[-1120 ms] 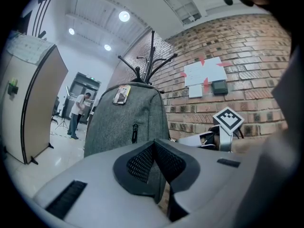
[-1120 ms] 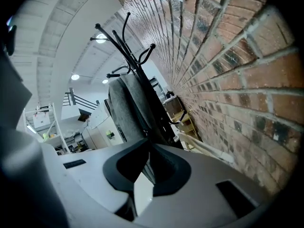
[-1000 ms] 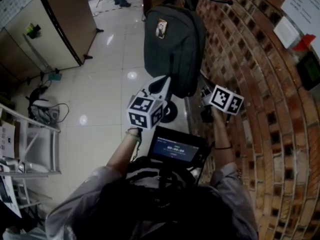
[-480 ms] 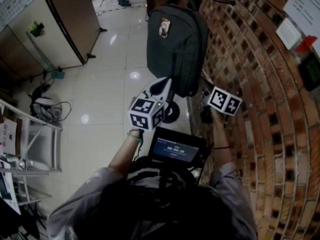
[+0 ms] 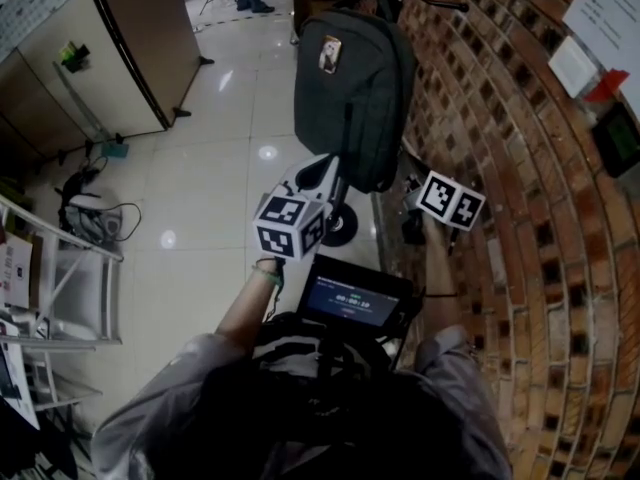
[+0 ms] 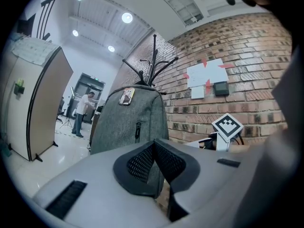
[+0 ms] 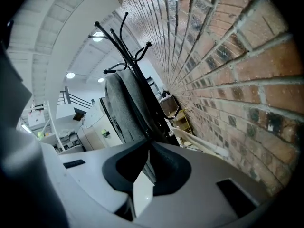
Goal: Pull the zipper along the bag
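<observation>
A grey backpack (image 5: 355,98) hangs from a black coat stand (image 6: 153,61) close to the brick wall (image 5: 500,168). A dark zipper (image 5: 347,133) runs down its front, with the pull (image 6: 137,127) near mid-height. My left gripper (image 5: 328,163) points at the bag's lower front, jaws together (image 6: 153,144); I see nothing pinched in them, and bag fabric (image 6: 128,122) shows behind. My right gripper (image 5: 410,190) sits between bag and wall by the bag's lower right side. Its jaws (image 7: 147,141) are nearly together and starting to open, with nothing clearly between them; the bag's side (image 7: 126,108) rises beyond.
A small screen (image 5: 350,298) is mounted at the person's chest. A black wheel-like base (image 5: 340,226) lies on the glossy floor under the bag. A tall cabinet (image 5: 130,38) and a white rack (image 5: 60,288) stand at left. A person (image 6: 85,113) stands far back.
Almost nothing: the head view has shifted slightly, and both grippers keep about the same places by the bag's lower end.
</observation>
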